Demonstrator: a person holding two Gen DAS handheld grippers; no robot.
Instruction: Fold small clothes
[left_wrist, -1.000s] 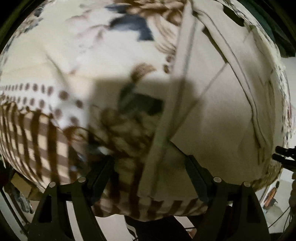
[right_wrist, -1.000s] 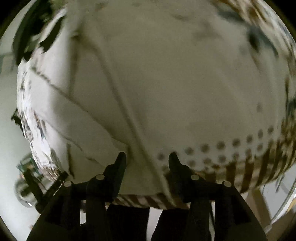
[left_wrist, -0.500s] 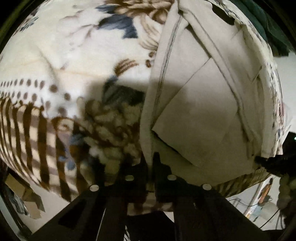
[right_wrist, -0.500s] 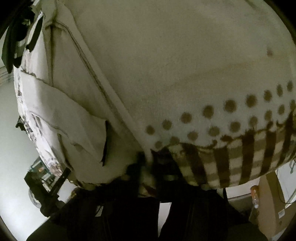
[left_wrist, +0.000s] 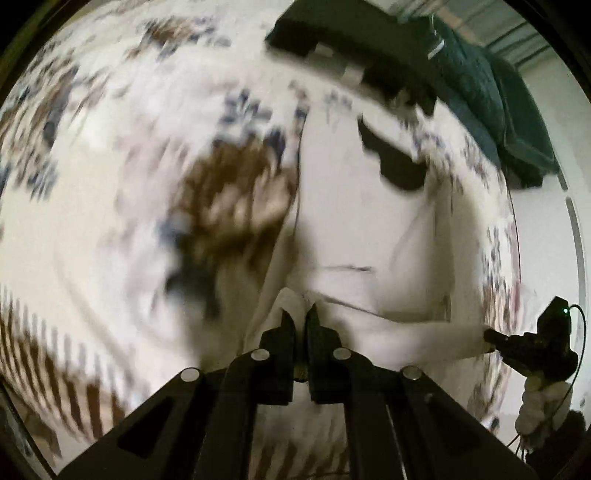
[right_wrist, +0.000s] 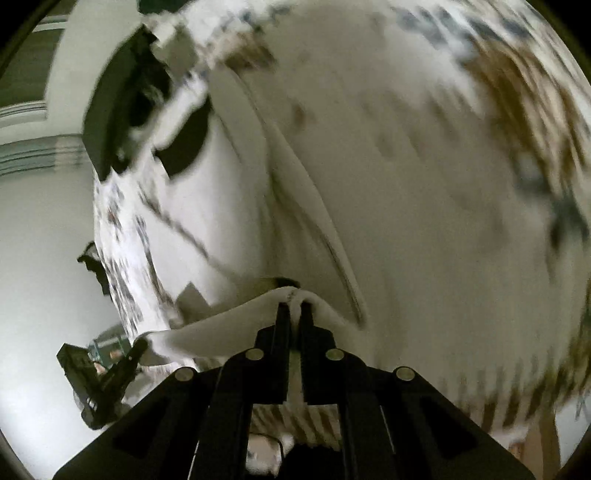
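A cream garment (left_wrist: 354, 229) lies on a floral and striped blanket (left_wrist: 110, 184). My left gripper (left_wrist: 300, 317) is shut on the garment's near edge and holds it lifted off the blanket. My right gripper (right_wrist: 291, 310) is shut on the same edge further along; the lifted hem (right_wrist: 207, 332) stretches from it toward the left gripper (right_wrist: 110, 373). The right gripper also shows at the right of the left wrist view (left_wrist: 517, 343), pinching the cloth. Both views are blurred by motion.
A black garment (left_wrist: 354, 48) and a dark green one (left_wrist: 480, 92) lie at the blanket's far edge. The black garment also shows in the right wrist view (right_wrist: 122, 99). The blanket's striped border (left_wrist: 55, 380) hangs at the near side.
Both grippers closed on the cream garment's near edge and have lifted it up and forward; the views now show more of the far blanket and are blurred.
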